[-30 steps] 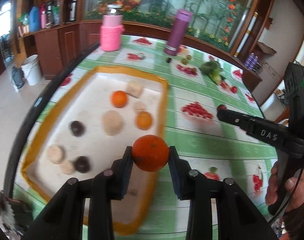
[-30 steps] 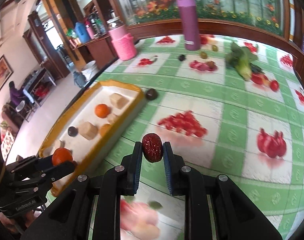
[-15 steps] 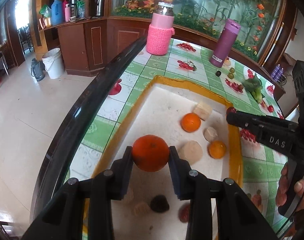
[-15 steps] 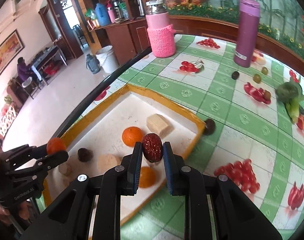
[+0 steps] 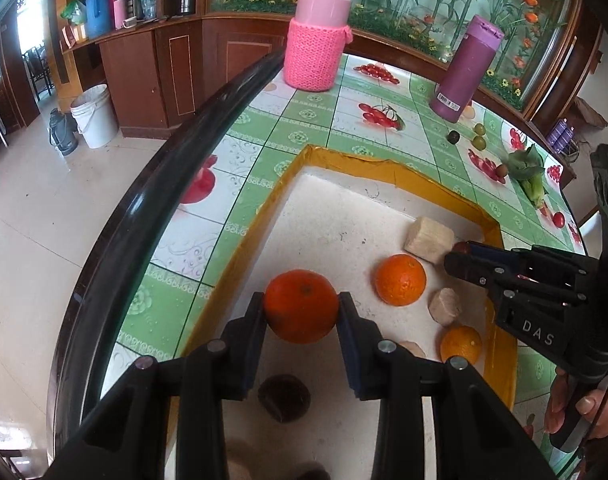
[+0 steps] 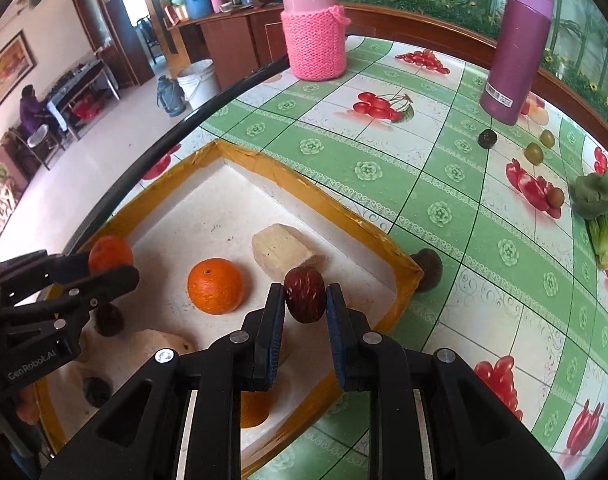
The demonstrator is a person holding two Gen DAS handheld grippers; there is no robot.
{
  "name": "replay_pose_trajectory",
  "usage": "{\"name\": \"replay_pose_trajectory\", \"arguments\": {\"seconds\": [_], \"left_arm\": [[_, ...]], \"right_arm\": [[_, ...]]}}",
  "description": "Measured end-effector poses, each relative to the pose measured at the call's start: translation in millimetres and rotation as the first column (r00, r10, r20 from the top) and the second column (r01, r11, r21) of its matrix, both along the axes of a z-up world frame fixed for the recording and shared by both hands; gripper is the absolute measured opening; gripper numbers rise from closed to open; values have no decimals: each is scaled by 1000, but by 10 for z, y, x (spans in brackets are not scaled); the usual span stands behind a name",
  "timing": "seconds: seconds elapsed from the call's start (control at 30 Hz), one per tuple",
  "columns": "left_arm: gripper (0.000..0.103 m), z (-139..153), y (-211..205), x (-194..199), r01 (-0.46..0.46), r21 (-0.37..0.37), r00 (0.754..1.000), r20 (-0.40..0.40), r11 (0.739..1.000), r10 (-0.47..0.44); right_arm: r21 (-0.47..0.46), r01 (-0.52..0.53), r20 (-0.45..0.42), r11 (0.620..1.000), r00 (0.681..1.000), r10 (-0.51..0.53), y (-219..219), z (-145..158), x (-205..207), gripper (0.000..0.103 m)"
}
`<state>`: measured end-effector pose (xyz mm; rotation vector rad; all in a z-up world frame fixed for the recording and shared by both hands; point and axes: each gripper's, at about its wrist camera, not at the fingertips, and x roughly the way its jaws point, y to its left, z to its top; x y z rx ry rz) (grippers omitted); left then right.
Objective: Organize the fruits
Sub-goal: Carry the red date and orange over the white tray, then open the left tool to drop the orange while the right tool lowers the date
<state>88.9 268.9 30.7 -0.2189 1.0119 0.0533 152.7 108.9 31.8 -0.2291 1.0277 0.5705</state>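
Both claws carried in from over green-checked tabletop (image 6: pixel 443 184), now hanging above yellow-rimmed tray (image 5: pixel 387 168). Left claw (image 5: pixel 300 312) clamped on orange (image 5: pixel 300 306), poised over tray's near-left part, above dark fruit (image 5: pixel 284 398). Right claw (image 6: pixel 305 300) pinched on red date (image 6: pixel 304 294), over tray's right side, near pale block (image 6: pixel 282 252) and loose orange (image 6: pixel 215 286). Neither fruit released yet. Likely next: lower, open, drop both in tray. More fruit left out on tabletop beside purple bottle (image 6: pixel 517 48).
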Motion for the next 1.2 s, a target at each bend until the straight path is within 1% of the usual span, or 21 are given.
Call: {"name": "replay_pose_trajectory", "arguments": {"seconds": [0.1,0.3,0.43,0.53,0.63,0.7,0.87,0.93,1.0,1.1,1.2], "left_arm": [[38,-57,15,63,-4,-5,1000,-18,1000,4],[38,-91,-21,130,0,50,1000,-23,999,1],[38,-117,-80,152,13,104,999,-31,995,-9],[39,-125,-114,167,17,129,999,-37,991,-12],[42,-110,-125,158,18,127,999,-36,992,-13],[45,-94,-130,150,13,133,999,-33,991,-9],[47,-40,-167,121,19,145,1000,-22,989,-16],[51,-14,-186,97,20,152,1000,-16,988,-18],[56,14,-208,67,19,164,1000,-10,986,-18],[63,61,-233,15,16,174,1000,-4,985,-16],[66,123,-268,-36,17,179,1000,4,984,-18]], "right_arm": [[-3,-14,9,1000,1000,14,18,-14,35,21],[-30,-46,27,999,999,47,77,-50,64,21],[-34,-49,31,998,998,50,103,-57,70,21],[-36,-47,32,998,998,49,103,-58,72,21],[-45,-47,38,998,998,48,104,-48,52,22],[-37,-51,43,998,998,53,91,-26,20,30],[-17,-42,46,999,998,42,21,42,-45,30],[1,-32,44,999,999,32,-45,83,-85,30],[23,-22,42,999,999,21,-123,132,-135,30],[80,-10,40,997,999,7,-316,228,-237,30],[91,19,50,996,998,-24,-520,295,-324,33]]}}
